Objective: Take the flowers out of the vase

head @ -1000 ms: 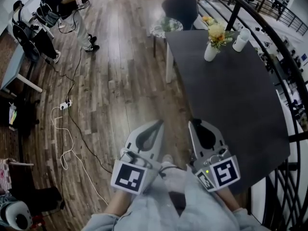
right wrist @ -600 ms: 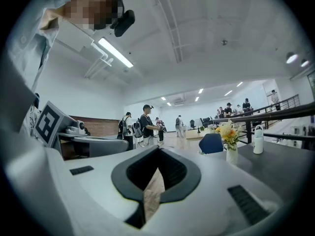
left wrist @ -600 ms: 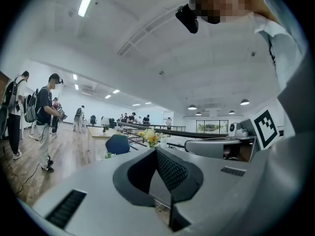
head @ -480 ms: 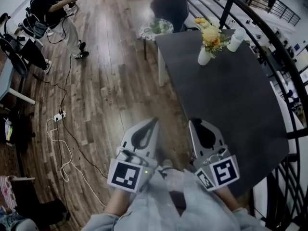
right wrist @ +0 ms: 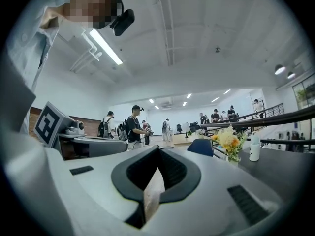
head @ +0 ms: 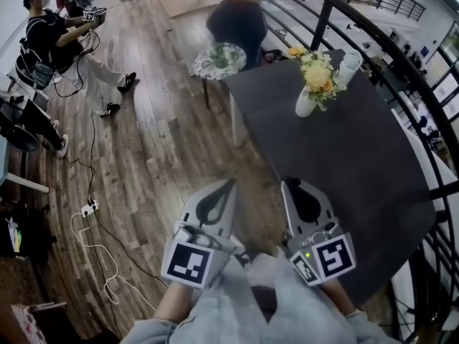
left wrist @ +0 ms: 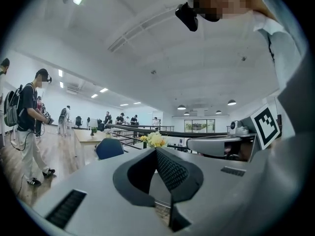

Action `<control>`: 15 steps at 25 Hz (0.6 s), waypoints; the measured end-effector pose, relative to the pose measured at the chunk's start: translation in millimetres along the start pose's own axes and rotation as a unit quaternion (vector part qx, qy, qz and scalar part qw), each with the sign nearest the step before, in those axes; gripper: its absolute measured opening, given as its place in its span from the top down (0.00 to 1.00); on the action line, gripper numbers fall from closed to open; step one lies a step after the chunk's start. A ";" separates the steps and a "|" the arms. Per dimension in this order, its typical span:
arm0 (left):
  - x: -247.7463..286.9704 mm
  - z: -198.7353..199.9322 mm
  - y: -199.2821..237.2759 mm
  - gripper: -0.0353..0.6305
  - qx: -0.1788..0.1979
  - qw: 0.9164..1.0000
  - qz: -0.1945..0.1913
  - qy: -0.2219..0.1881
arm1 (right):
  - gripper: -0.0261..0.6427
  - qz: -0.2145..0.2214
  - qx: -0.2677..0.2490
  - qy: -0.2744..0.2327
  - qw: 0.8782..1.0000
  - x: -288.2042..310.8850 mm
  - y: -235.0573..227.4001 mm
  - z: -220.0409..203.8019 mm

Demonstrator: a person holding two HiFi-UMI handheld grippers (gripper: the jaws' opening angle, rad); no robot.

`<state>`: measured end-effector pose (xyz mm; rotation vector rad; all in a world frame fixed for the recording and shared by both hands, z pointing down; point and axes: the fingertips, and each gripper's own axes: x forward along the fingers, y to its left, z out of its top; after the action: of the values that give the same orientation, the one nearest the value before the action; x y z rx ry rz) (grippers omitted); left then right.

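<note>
Yellow and orange flowers (head: 318,75) stand in a small white vase (head: 305,105) at the far end of a dark table (head: 344,170). My left gripper (head: 231,182) and right gripper (head: 289,183) are held side by side at the table's near left corner, well short of the vase. Both are shut with nothing in them. In the left gripper view the flowers (left wrist: 156,140) show far off, just above the closed tips. The right gripper view has the flowers (right wrist: 229,142) off to the right.
A white bottle (head: 347,68) stands right of the vase. A black railing (head: 401,70) runs along the table's far and right sides. A round side table (head: 219,60) and a dark chair (head: 237,21) sit beyond. A person (head: 57,38) stands top left; cables (head: 97,224) lie on the wood floor.
The table, vase and flowers have drawn nearer and lower in the head view as I moved forward. Both grippers stay shut, side by side.
</note>
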<state>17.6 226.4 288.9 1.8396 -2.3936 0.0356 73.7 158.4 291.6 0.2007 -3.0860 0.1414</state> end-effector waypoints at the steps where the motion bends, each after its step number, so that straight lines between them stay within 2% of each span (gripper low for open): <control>1: 2.9 0.4 7.6 0.95 0.001 1.000 -0.007 0.001 | 0.96 -0.006 0.001 -0.001 1.000 7.5 0.9 0.9; 8: 20.7 -1.1 49.8 0.95 0.006 0.998 -0.057 0.005 | 0.96 -0.052 -0.001 -0.006 0.999 50.9 4.3 -0.5; 15: 39.4 -4.0 74.3 0.95 0.004 0.996 -0.086 0.008 | 0.96 -0.092 0.003 0.003 0.996 69.4 -3.5 -9.8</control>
<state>-63.7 208.3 301.4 2.0321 -2.2193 0.0439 5.9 147.0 305.2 0.4805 -3.0414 0.1429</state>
